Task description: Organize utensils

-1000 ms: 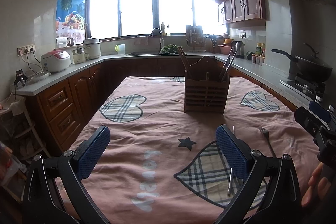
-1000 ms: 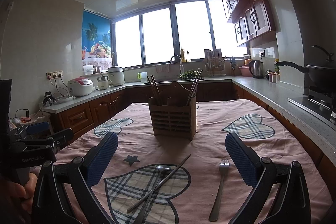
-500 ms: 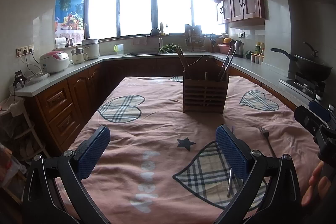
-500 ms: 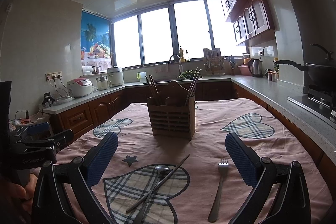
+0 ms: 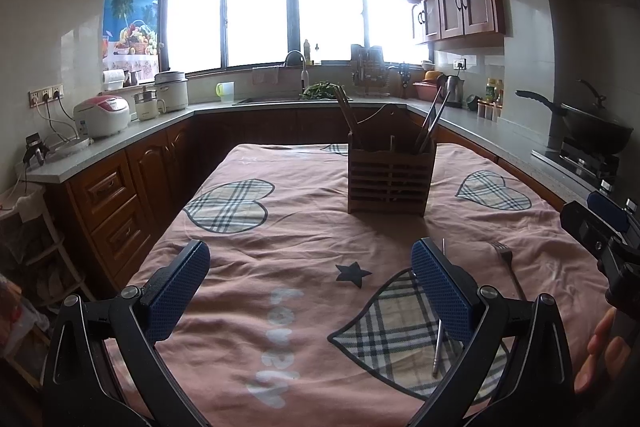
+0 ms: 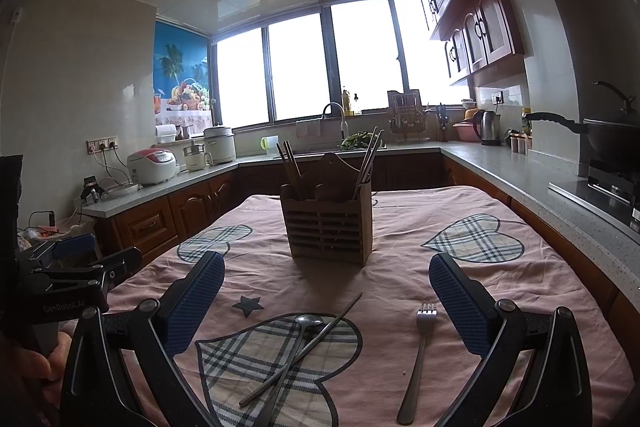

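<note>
A slatted wooden utensil holder (image 6: 327, 231) stands mid-table with chopsticks in it; it also shows in the left wrist view (image 5: 390, 179). A spoon (image 6: 298, 343) and a metal chopstick (image 6: 308, 345) lie crossed on a plaid heart patch, and a fork (image 6: 418, 351) lies to their right. My right gripper (image 6: 326, 303) is open and empty, hovering above them. My left gripper (image 5: 310, 287) is open and empty over the cloth to the left; its right finger (image 5: 440, 291) hides part of the chopstick (image 5: 437, 351). The fork (image 5: 506, 263) lies right of it.
A pink tablecloth (image 5: 280, 235) with plaid hearts covers the table. Kitchen counters (image 6: 540, 179) run around it on three sides, with a rice cooker (image 5: 102, 115) on the left and a wok (image 5: 596, 135) on the stove at right. The other gripper's body (image 6: 60, 279) is at far left.
Both views have shifted only slightly; the holder sits a little farther left in each. Both grippers stay open and nothing on the table has moved.
</note>
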Demonstrator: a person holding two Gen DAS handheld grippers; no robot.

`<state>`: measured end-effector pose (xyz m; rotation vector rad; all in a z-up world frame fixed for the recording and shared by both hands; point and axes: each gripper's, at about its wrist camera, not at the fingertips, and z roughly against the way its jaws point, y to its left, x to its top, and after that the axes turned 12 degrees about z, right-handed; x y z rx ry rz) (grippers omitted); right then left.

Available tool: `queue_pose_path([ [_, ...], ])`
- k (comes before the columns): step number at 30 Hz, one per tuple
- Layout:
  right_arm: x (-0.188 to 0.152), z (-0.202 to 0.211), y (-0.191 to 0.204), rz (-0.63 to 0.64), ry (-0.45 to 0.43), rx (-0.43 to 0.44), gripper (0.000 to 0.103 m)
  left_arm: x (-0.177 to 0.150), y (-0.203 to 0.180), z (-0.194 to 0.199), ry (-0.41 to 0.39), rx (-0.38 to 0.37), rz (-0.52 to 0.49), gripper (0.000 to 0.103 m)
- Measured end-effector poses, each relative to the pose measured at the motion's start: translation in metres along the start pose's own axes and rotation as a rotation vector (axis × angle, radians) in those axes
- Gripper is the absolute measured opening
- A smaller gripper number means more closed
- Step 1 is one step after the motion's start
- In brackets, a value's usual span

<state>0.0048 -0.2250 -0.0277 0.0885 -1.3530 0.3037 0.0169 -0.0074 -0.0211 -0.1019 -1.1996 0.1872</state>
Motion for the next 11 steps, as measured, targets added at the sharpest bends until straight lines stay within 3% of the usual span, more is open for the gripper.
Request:
queue_pose_path([
  [11, 0.0001, -0.0076, -0.0026, 0.0, 0.019, -0.007, 0.103, 0.0078, -0.0028, -0.0051, 0.002, -0.024, 0.004, 0.103],
])
